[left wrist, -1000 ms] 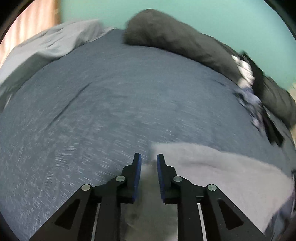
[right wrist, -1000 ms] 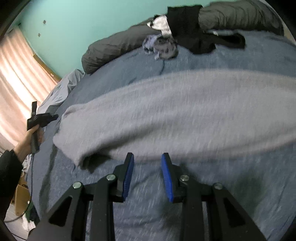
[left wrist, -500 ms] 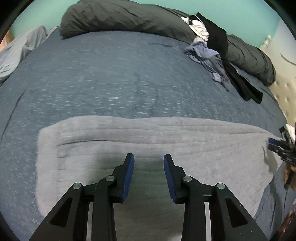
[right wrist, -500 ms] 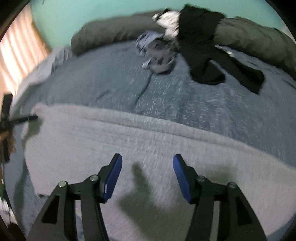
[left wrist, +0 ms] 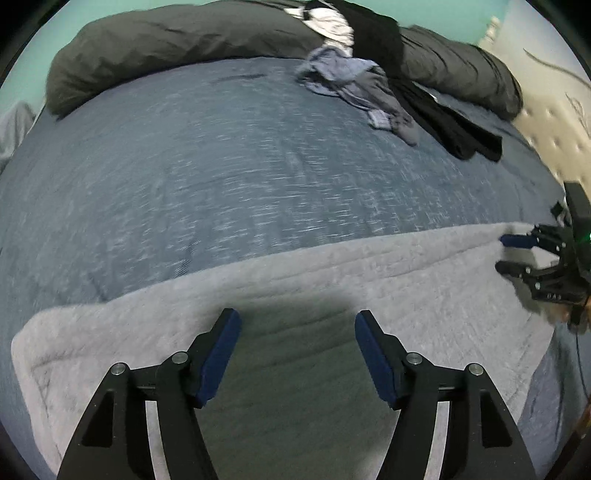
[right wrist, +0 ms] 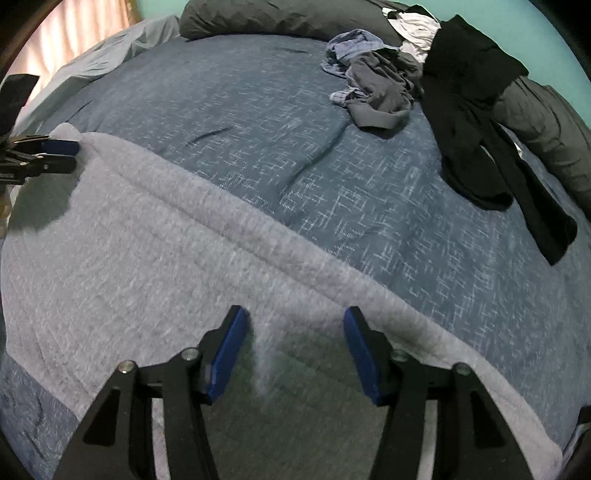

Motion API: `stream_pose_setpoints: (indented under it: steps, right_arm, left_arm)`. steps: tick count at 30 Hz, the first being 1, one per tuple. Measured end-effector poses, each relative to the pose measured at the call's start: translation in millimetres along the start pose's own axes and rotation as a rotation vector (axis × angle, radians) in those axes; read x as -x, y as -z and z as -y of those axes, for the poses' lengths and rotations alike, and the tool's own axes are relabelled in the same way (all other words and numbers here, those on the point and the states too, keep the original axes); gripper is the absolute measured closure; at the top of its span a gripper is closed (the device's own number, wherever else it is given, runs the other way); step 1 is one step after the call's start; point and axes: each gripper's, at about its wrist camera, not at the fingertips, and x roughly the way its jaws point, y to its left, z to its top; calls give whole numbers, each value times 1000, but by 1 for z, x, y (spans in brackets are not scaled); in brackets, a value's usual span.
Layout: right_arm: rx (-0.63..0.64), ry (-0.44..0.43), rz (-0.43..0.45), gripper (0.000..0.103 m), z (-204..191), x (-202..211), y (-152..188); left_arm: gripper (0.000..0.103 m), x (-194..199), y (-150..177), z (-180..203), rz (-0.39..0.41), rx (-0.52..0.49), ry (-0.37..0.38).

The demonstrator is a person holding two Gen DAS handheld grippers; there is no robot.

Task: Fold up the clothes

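Observation:
A light grey knit garment (left wrist: 332, 291) (right wrist: 155, 236) lies spread flat across the near part of a blue bedspread (left wrist: 236, 177) (right wrist: 369, 192). My left gripper (left wrist: 297, 354) hovers open over the garment's middle, nothing between its blue pads. My right gripper (right wrist: 293, 350) is open too, above the garment near its far folded edge. Each gripper shows in the other's view: the right gripper (left wrist: 524, 254) at the garment's right end, the left gripper (right wrist: 59, 155) at its left end.
A heap of unfolded clothes sits at the back: a blue-grey shirt (left wrist: 362, 88) (right wrist: 373, 81), a black garment (left wrist: 436, 110) (right wrist: 480, 125) and a white piece (right wrist: 417, 29). Dark grey pillows (left wrist: 177, 48) (right wrist: 280, 18) line the far edge. A curtain (right wrist: 81, 40) hangs at left.
Both grippers have swung from the garment's edges to over its body and opened wider. The garment now lies flat and spread out.

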Motion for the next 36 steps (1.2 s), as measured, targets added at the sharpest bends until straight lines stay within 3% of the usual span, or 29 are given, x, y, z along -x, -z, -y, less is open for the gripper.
stream_pose_setpoints:
  steps: [3,5,8,16,17,18,19,21,25,33,36]
  right_arm:
    - [32,10,13,94,-3,0,1]
    - [55,20,23,99,-7,1,2]
    - [66,16,40,100,-8,4,5]
    - [72,8,94,101,-7,22,1]
    - [71,8,101,101,-6,24,0]
    - [72,10,107,101,-6,27,-1]
    - [73,12,112,101,-6,29,-2]
    - [76,25,130,101,-6,35,-3]
    - [69,56,187,101,-8,48,-8]
    - [56,83,238,102,-3,57,-13]
    - [47,102,246,102,-1,56,-16]
  left_arm:
    - [34,-9,-5,9,5,-44,-26]
    - [34,-10,-8,10,13,-47,-26]
    - [34,-9,-11,11,23,-43,-16]
    - [34,-30,-11,18,-43,-84,-26]
    - [39,-32,-10,18,-43,-84,-28]
    - [58,-33,-10,18,-45,-84,-31]
    - [66,-33,-9,18,-44,-88,-42]
    - [95,-32,-9,18,-40,-97,-57]
    - [99,-29,-7,20,-31,-120,-71]
    - [100,9,-21,18,87,-125,-110]
    - [100,10,-30,15,92,-114,-120]
